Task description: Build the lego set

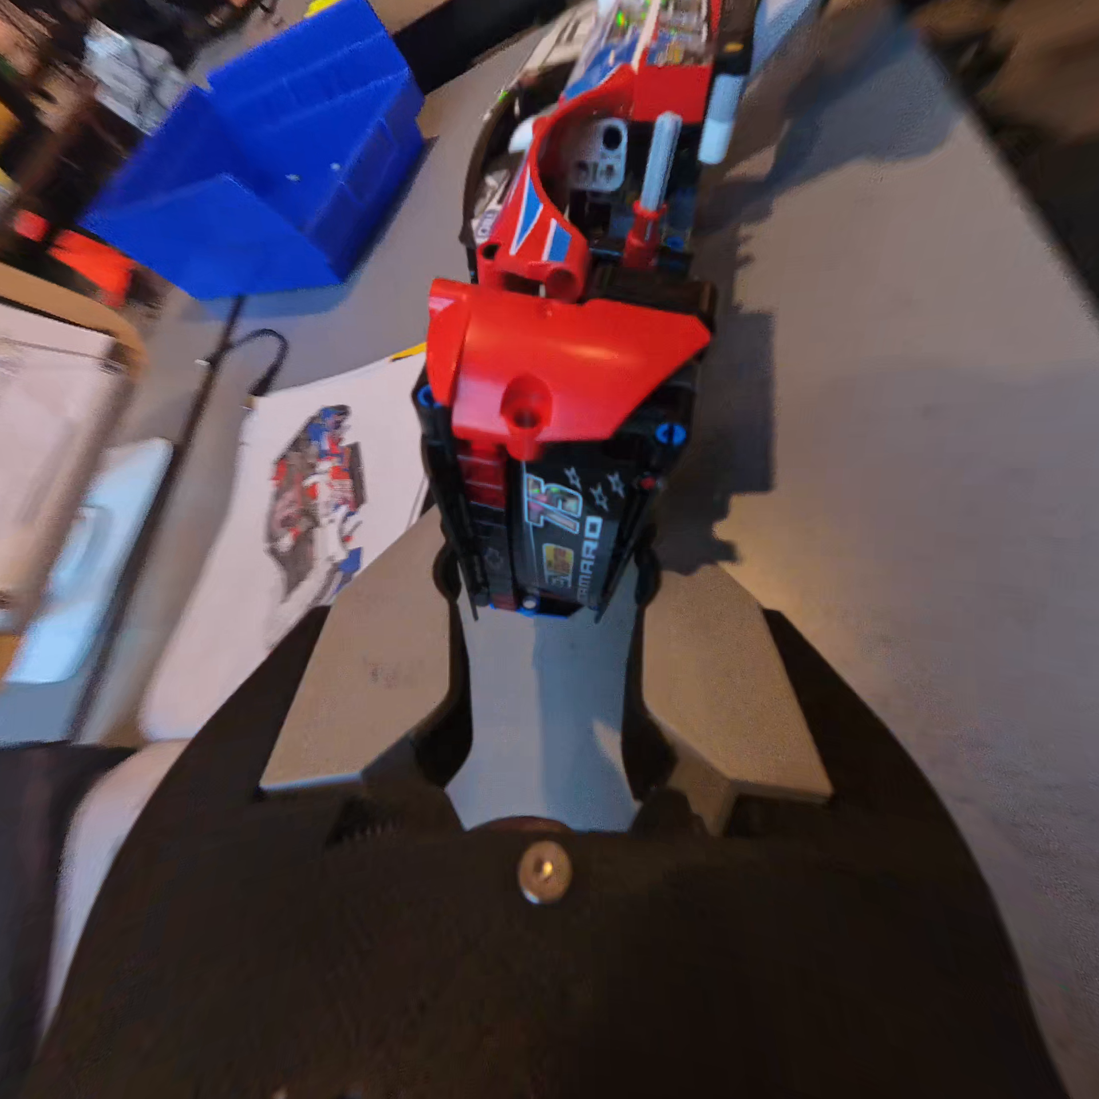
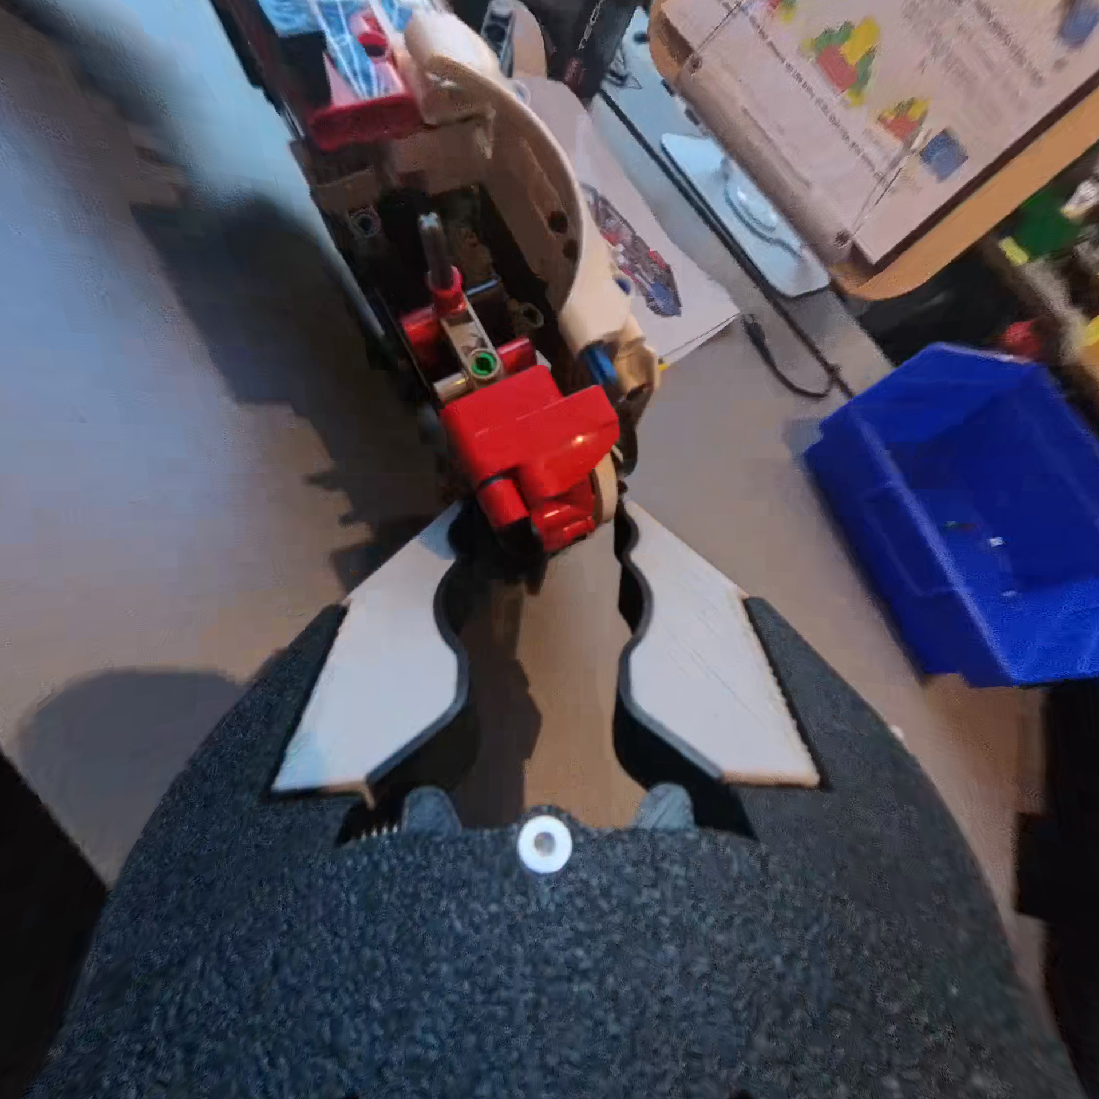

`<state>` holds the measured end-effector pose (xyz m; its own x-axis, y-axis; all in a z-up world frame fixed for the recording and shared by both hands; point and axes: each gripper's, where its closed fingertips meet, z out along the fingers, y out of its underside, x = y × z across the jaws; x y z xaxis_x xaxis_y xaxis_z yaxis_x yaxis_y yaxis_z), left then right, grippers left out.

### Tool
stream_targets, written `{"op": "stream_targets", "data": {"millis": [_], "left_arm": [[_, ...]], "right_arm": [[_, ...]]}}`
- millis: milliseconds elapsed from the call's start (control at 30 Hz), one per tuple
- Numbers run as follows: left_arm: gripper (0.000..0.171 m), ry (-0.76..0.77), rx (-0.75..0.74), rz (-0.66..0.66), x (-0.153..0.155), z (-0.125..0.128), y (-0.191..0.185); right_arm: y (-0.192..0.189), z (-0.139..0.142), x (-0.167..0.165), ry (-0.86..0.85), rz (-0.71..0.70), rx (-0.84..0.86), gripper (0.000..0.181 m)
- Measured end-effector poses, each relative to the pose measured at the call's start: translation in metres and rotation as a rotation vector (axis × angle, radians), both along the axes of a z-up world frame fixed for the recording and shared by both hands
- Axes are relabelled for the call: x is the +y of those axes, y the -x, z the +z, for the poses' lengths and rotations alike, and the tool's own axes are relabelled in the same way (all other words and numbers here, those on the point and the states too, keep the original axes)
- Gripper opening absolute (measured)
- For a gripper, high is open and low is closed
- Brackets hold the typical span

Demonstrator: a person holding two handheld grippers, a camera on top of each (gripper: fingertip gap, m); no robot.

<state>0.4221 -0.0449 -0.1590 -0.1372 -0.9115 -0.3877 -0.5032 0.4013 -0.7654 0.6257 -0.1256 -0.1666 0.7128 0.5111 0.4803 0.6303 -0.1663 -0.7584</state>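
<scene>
- Lego car (image 1: 571,380): red panels with blue and white stripes, black sticker with white stars.
- Bin (image 2: 975,523): solid bright blue.
- Fingers (image 1: 380,672): pale grey, edged black.
- Tabletop (image 1: 892,476): plain grey.
- Instruction sheet (image 1: 321,505): white, printed in red, blue, black.

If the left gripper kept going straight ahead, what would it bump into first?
Nothing new, probably: the left gripper already has the end of the lego car between its fingertips. Pushing straight on, it would press deeper onto the car's black stickered end, then reach the red panel just beyond.
</scene>
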Motion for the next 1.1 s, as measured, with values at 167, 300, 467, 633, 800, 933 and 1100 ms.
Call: {"op": "stream_targets", "data": {"millis": [167,300,467,633,800,933,1100], "left_arm": [[0.058,-0.292,0.000,0.080,-0.008,-0.022,0.012],[0.063,-0.370,0.006,0.141,-0.006,-0.029,0.017],[0.071,-0.465,0.066,0.165,-0.005,-0.040,0.020],[0.072,-0.644,0.122,0.148,-0.002,-0.036,0.018],[0.072,-0.911,0.242,0.051,-0.001,-0.034,0.021],[0.081,-1.071,0.349,0.022,0.010,-0.027,0.044],[0.083,-1.010,0.426,0.193,0.040,0.008,0.090]], "right_arm": [[0.007,-0.006,-0.009,-0.206,-0.007,-0.255,0.044],[0.007,-0.020,-0.016,-0.259,0.005,-0.437,0.041],[0.008,-0.036,-0.033,-0.245,0.054,-0.536,0.051],[-0.013,-0.036,-0.046,-0.224,0.096,-0.643,0.048],[-0.046,-0.035,-0.056,-0.177,0.072,-0.711,0.049],[-0.078,-0.025,-0.057,-0.176,-0.021,-0.706,0.049],[-0.120,0.038,-0.064,-0.306,-0.258,-0.402,0.032]]}}
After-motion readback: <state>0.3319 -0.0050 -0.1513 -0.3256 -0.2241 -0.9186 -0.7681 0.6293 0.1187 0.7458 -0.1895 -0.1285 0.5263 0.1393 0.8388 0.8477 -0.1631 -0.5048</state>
